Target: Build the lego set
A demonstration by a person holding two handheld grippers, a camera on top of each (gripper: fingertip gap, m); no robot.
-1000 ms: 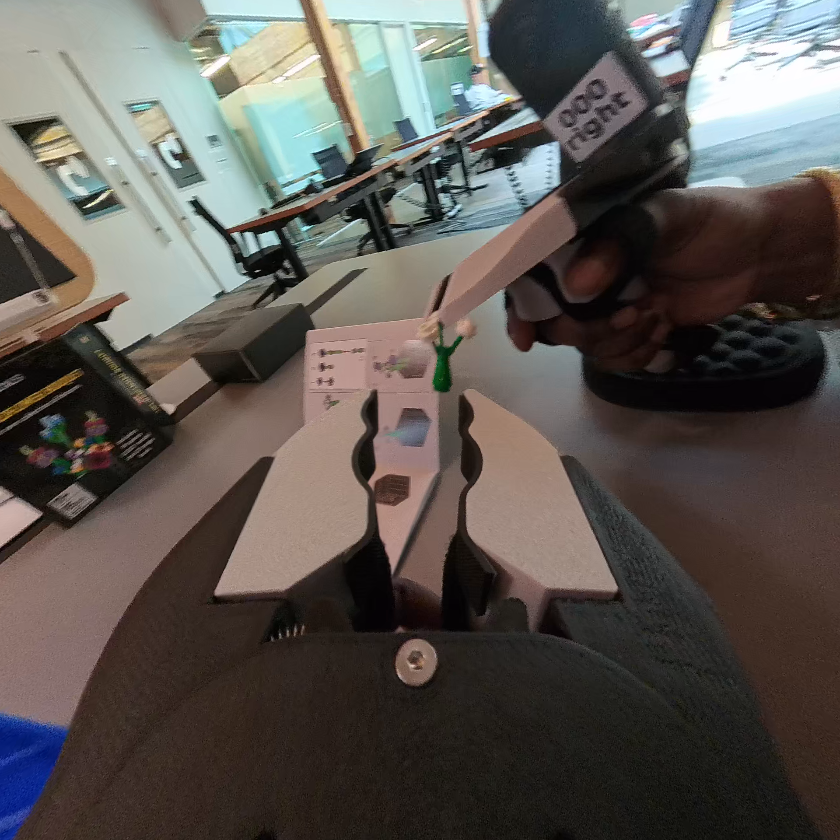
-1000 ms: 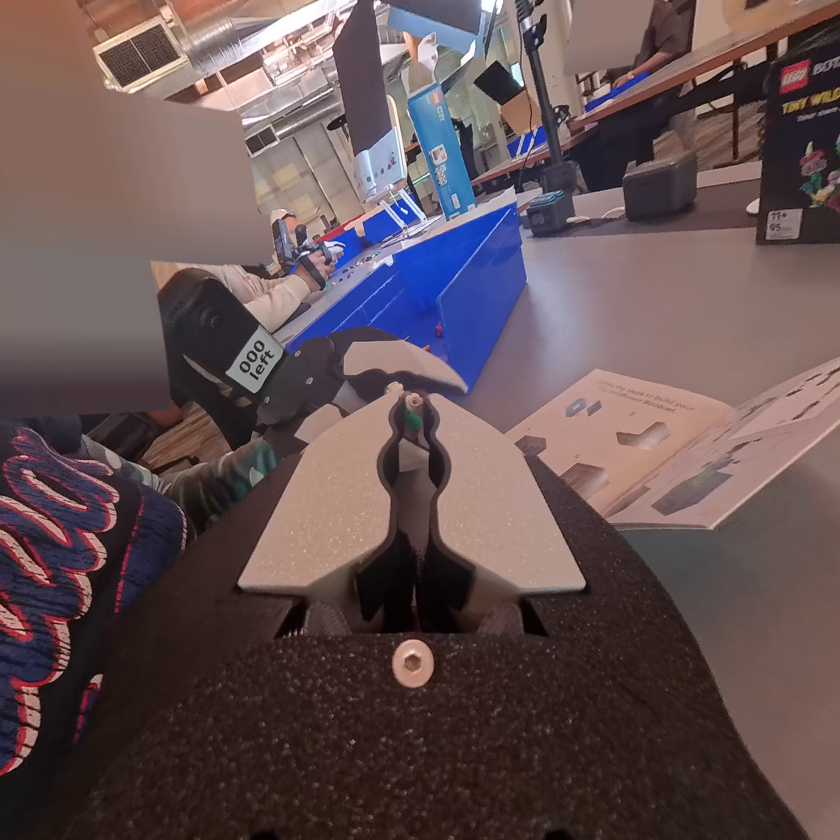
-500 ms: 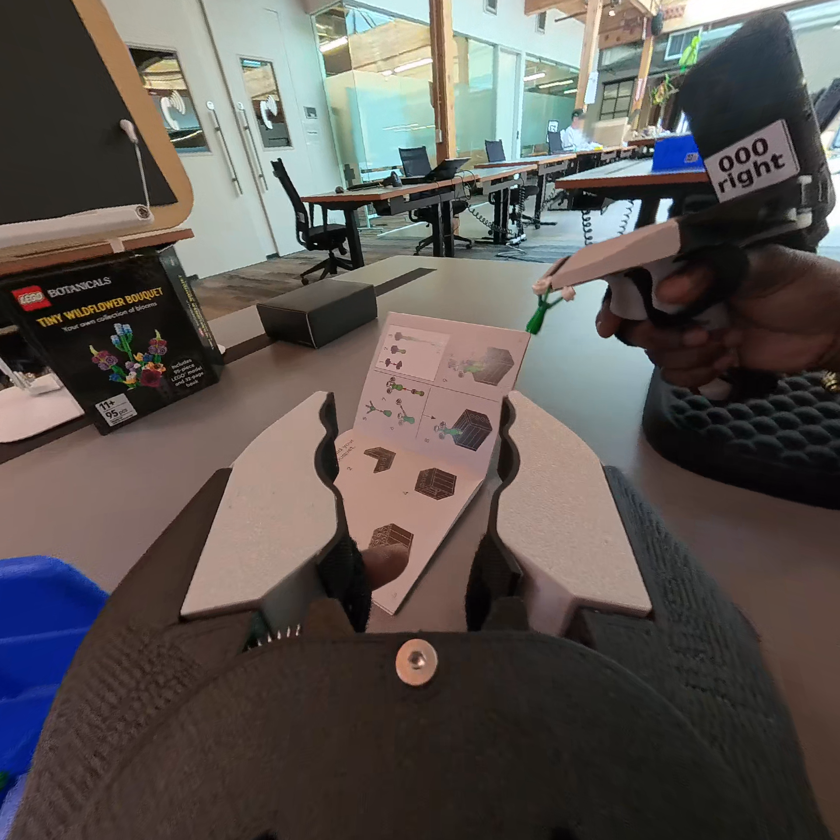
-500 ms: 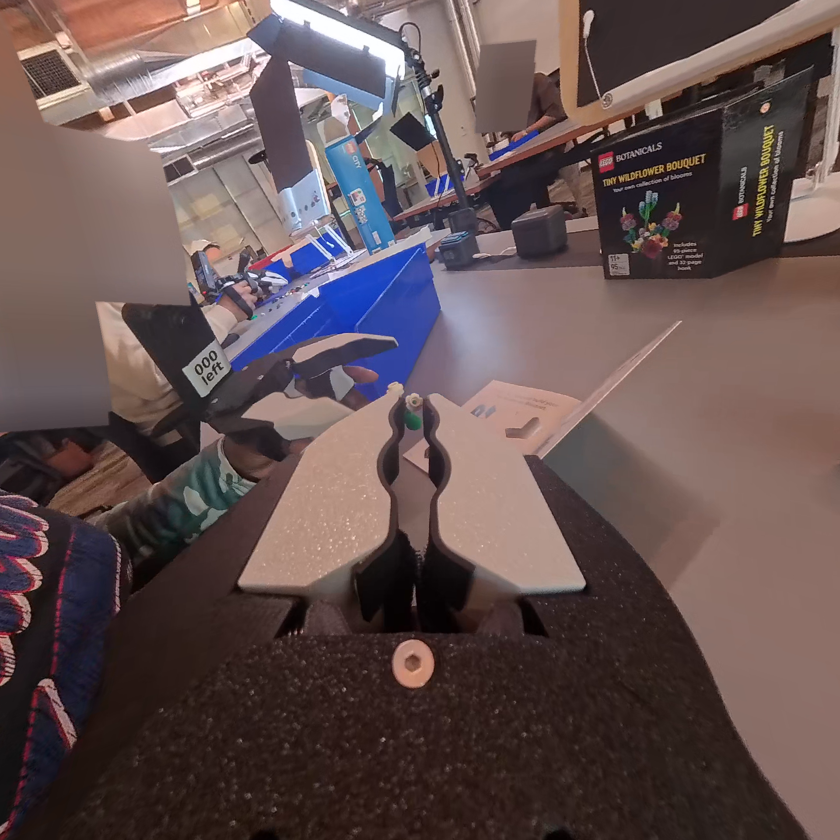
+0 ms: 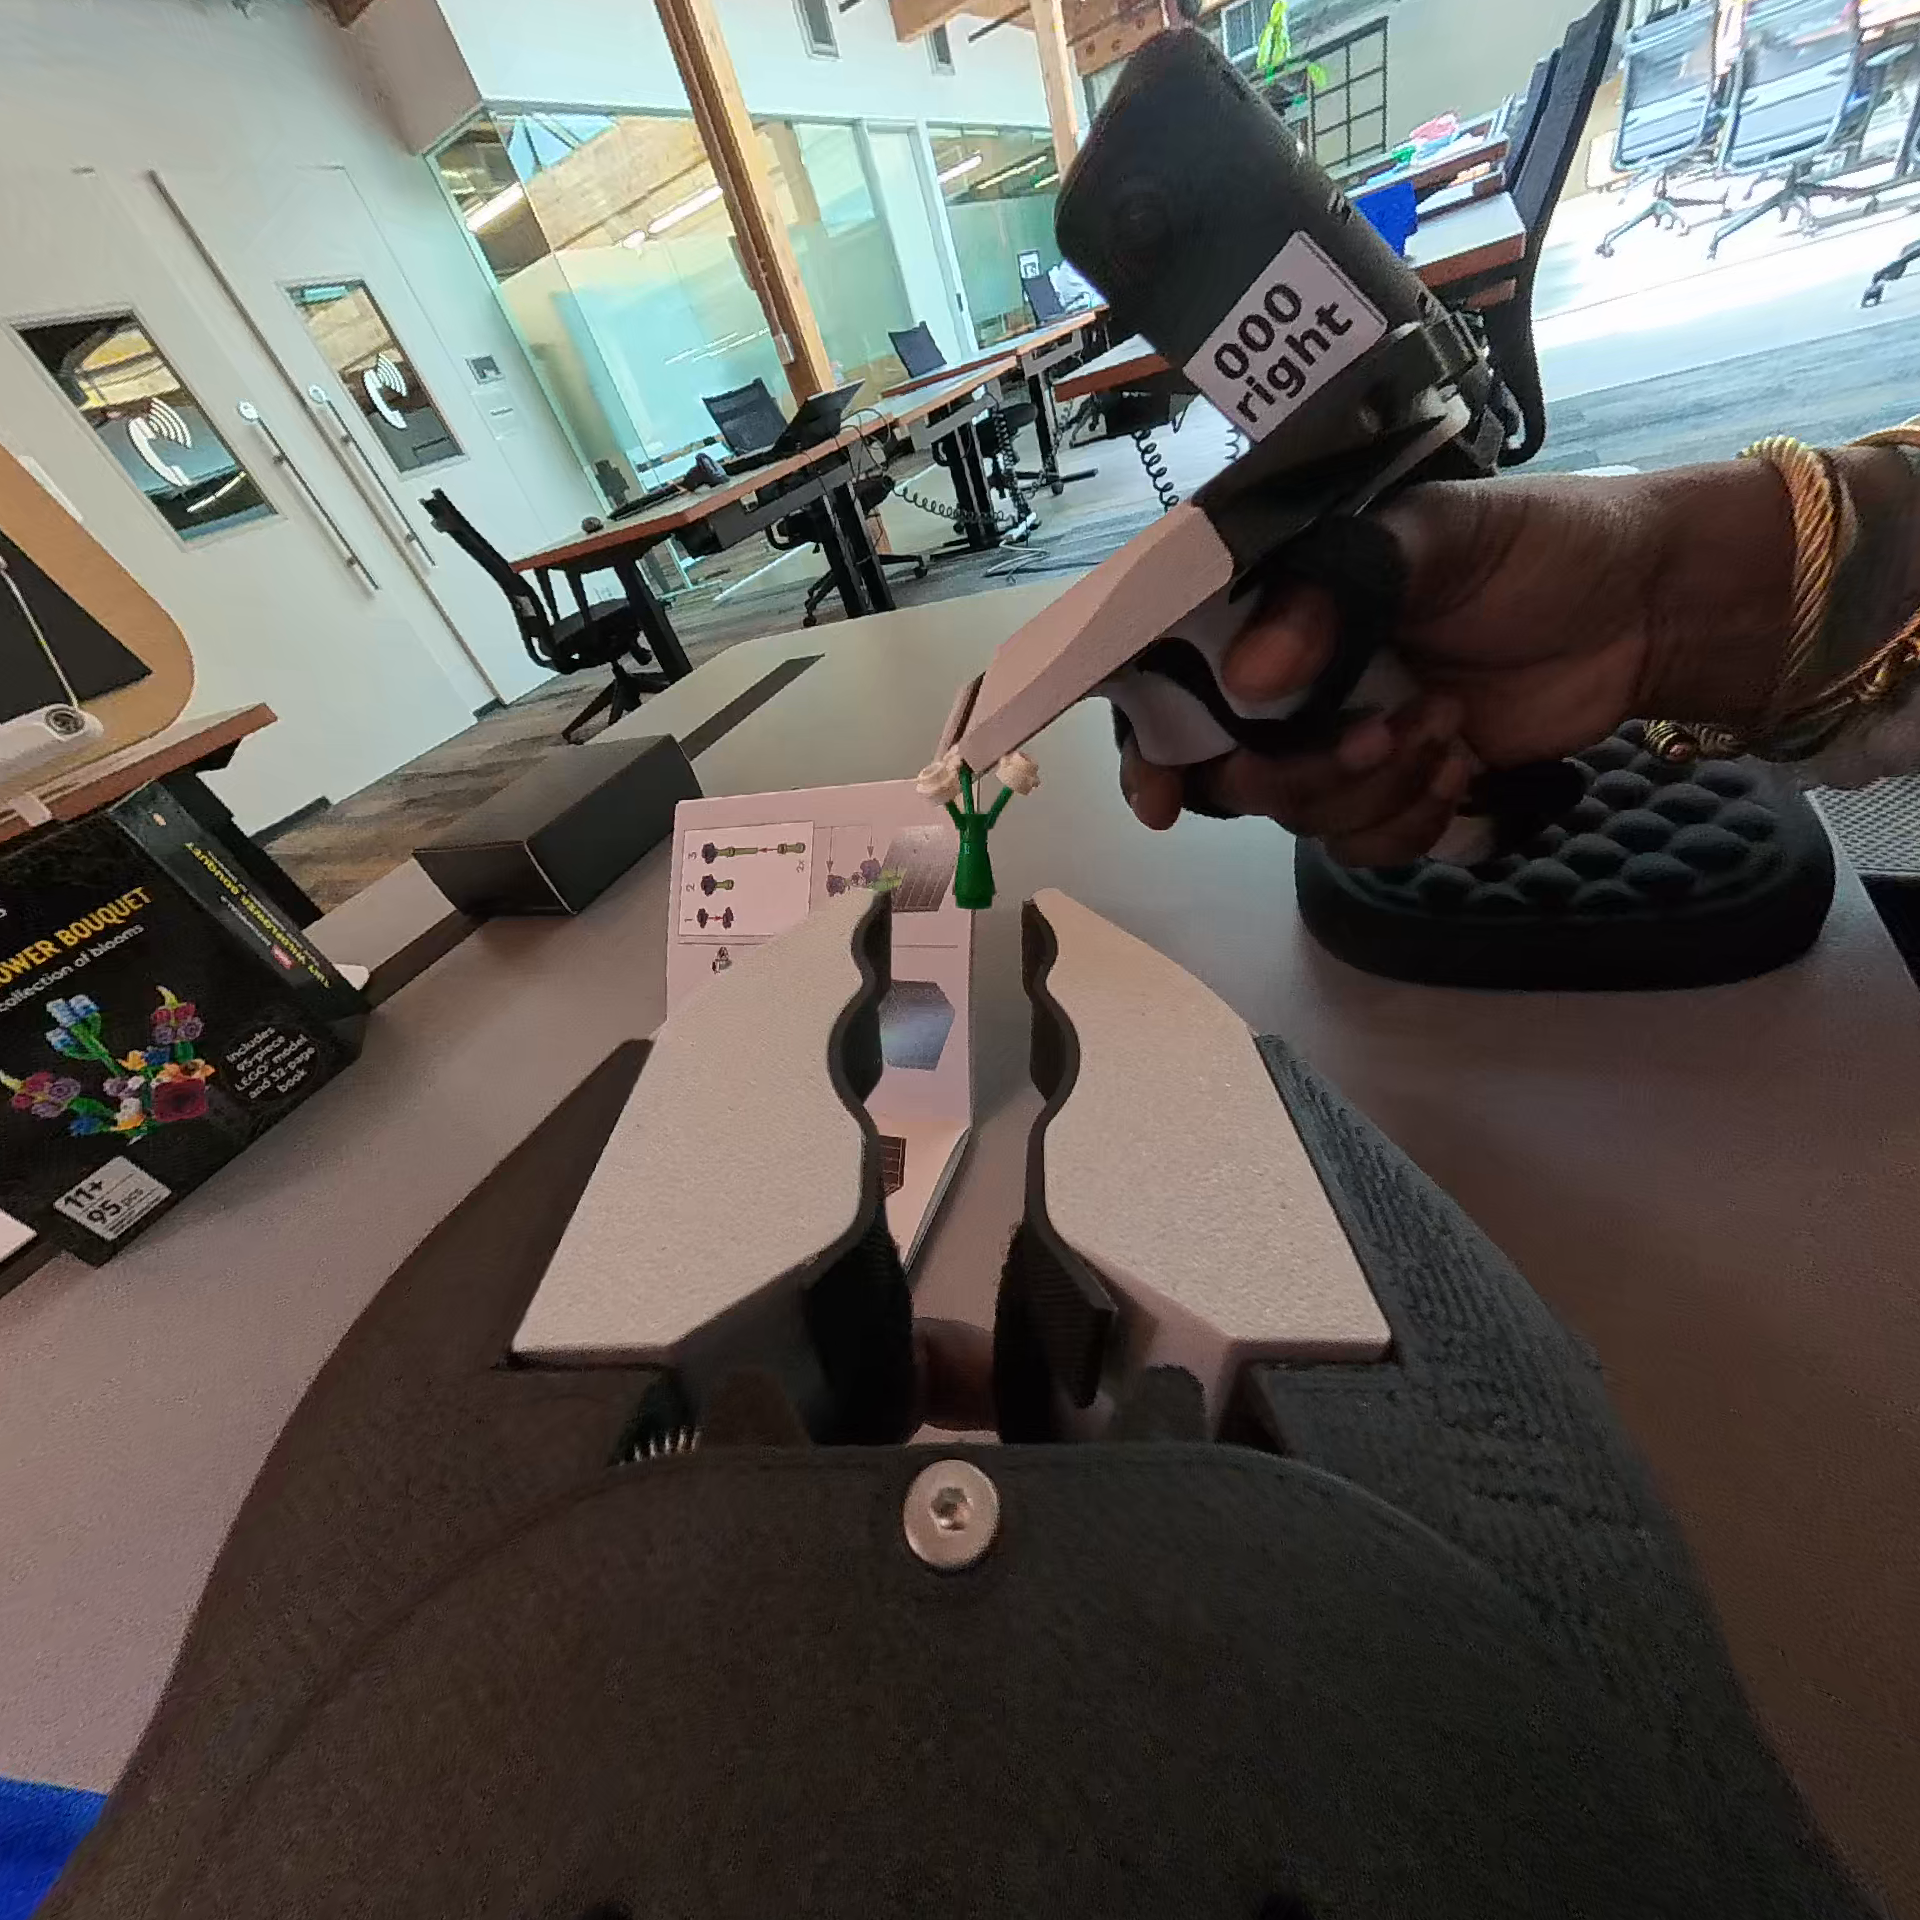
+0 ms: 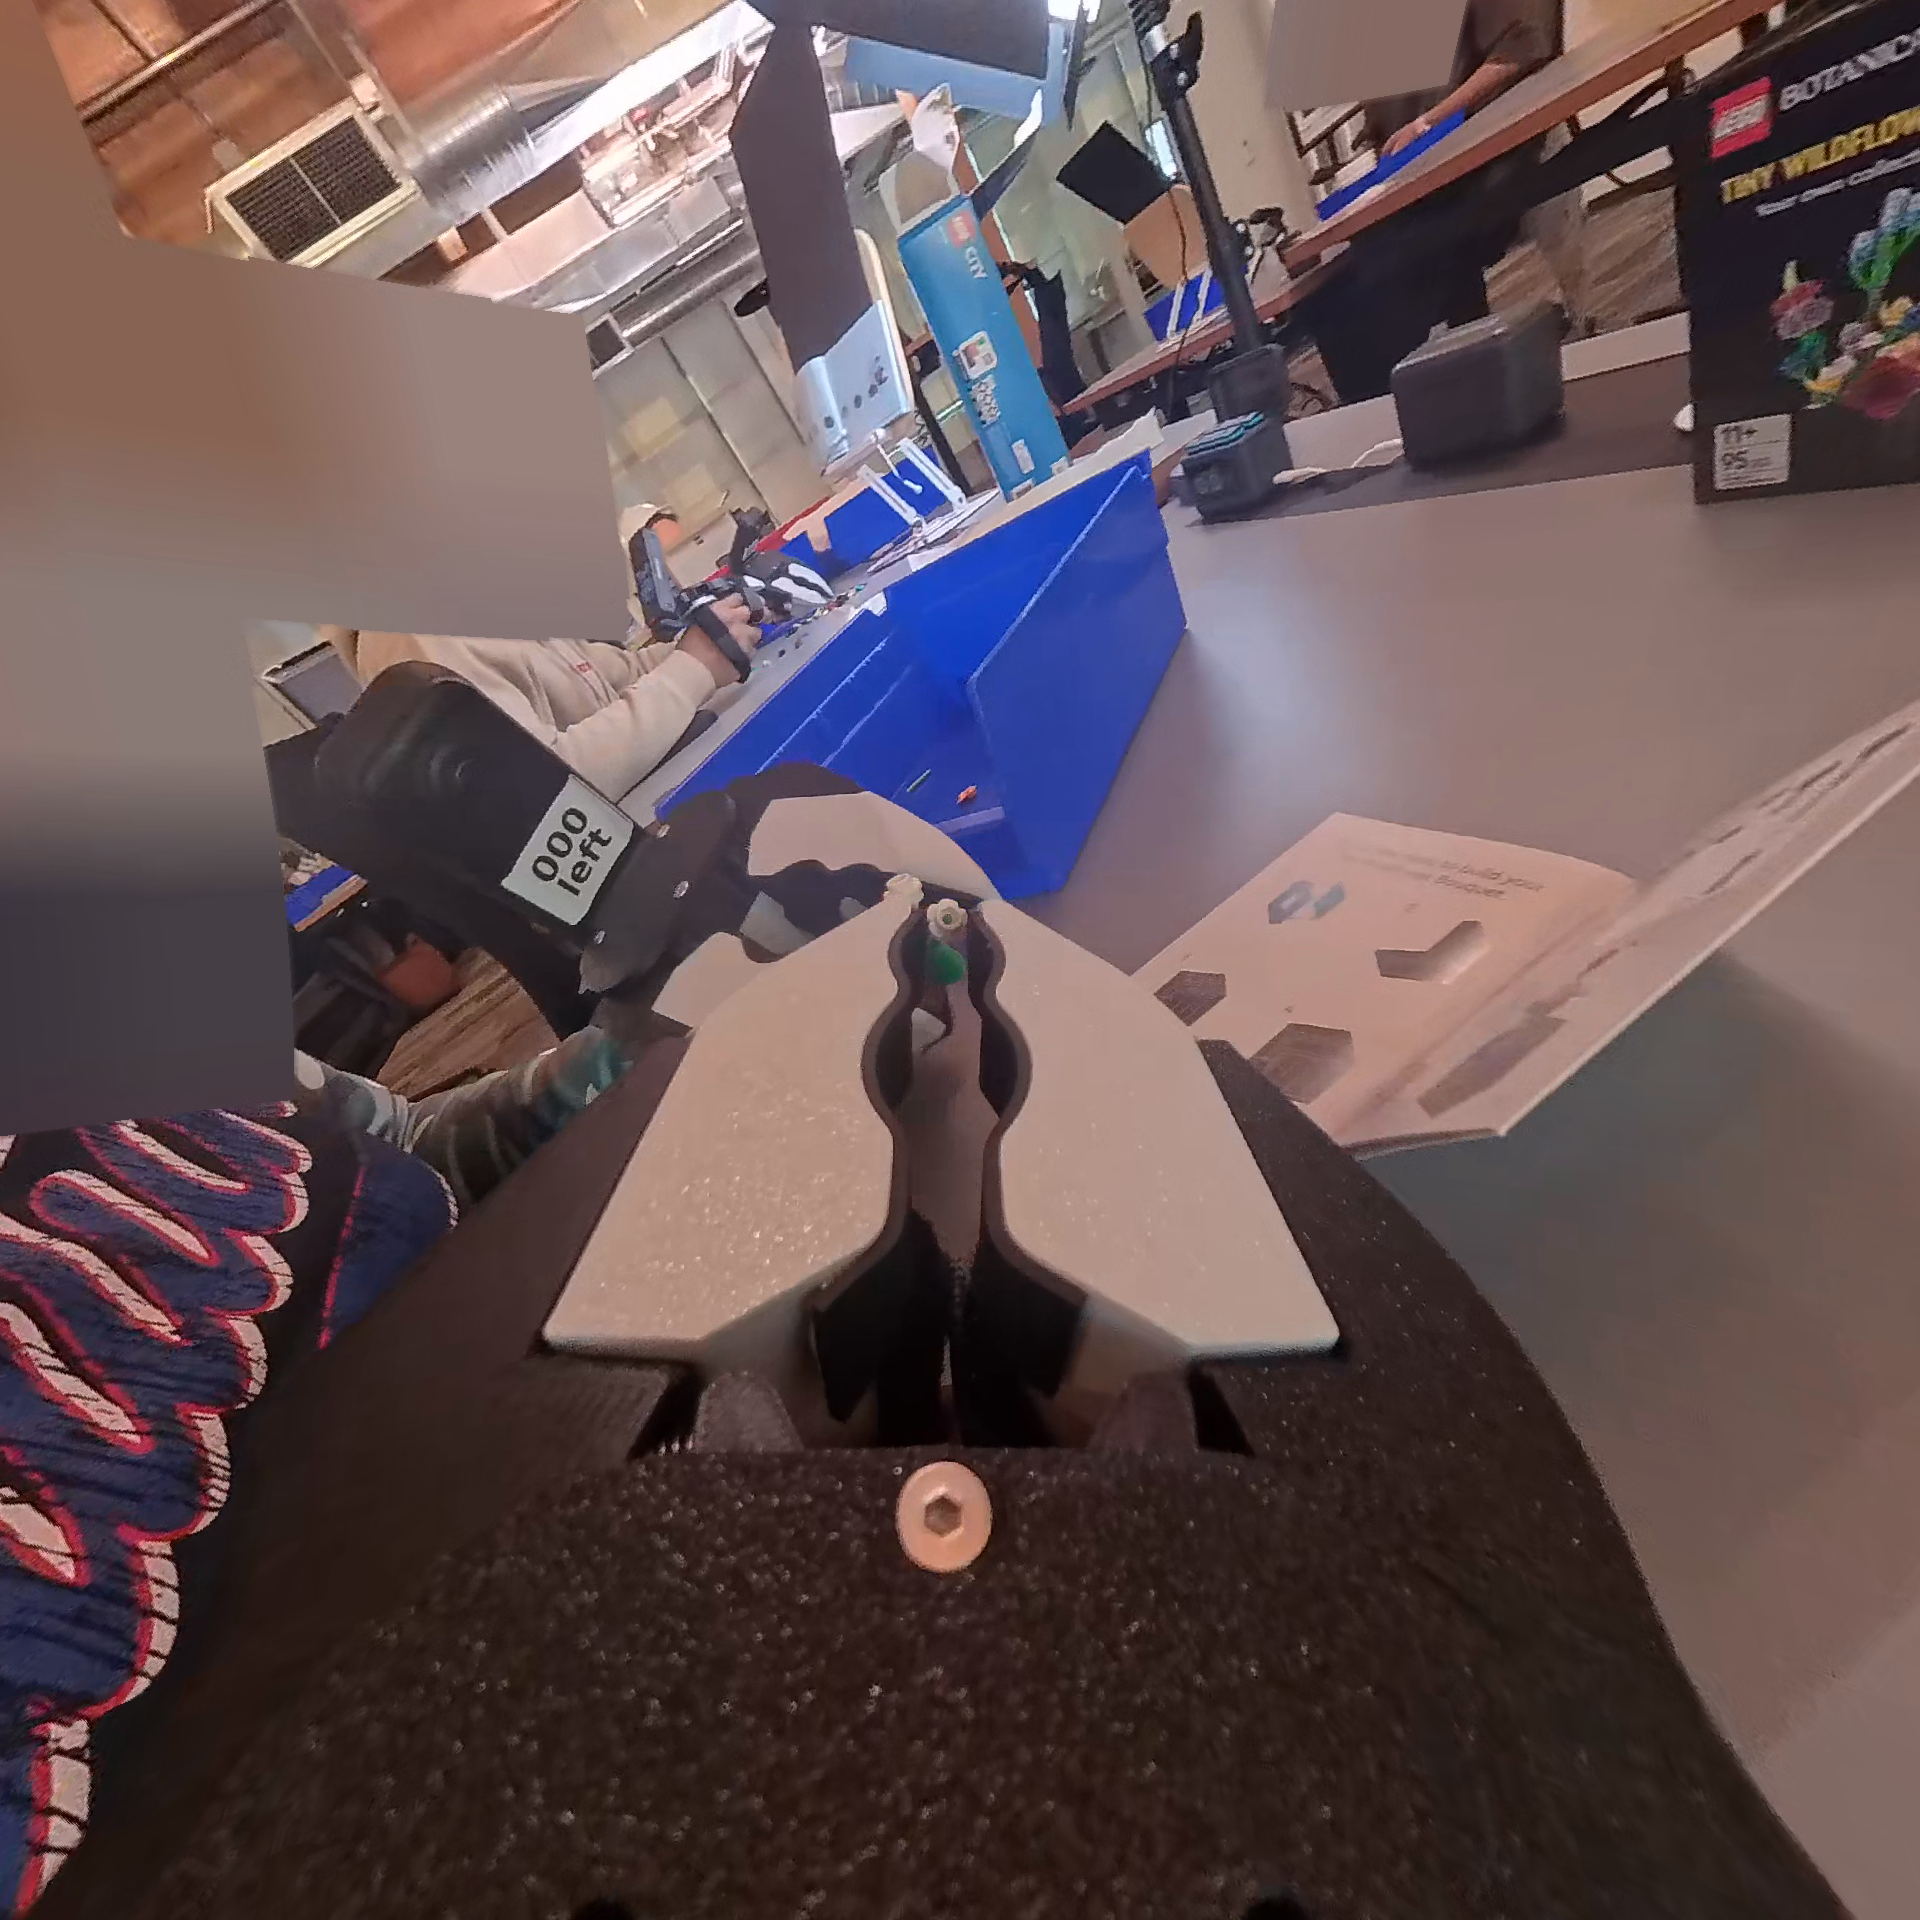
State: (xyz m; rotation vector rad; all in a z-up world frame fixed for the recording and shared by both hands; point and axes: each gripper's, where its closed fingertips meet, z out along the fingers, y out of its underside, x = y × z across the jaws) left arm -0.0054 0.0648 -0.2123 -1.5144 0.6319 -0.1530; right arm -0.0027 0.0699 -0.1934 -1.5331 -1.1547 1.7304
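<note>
Pinching the stem (image 5: 972,844) near its white buds, your right gripper (image 5: 961,750) hangs it just ahead of the left gripper (image 5: 956,914), whose jaws stand narrowly parted, empty. It's probably featherlight, stiff and slippery; take the green base, not the thin prongs.

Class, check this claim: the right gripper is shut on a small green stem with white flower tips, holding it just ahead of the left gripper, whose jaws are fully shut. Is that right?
One detail is wrong. The left wrist view shows the left gripper open, with a clear gap between its jaws. The rest holds: the right gripper is shut on the green stem with white flower tips, just ahead of it.
</note>
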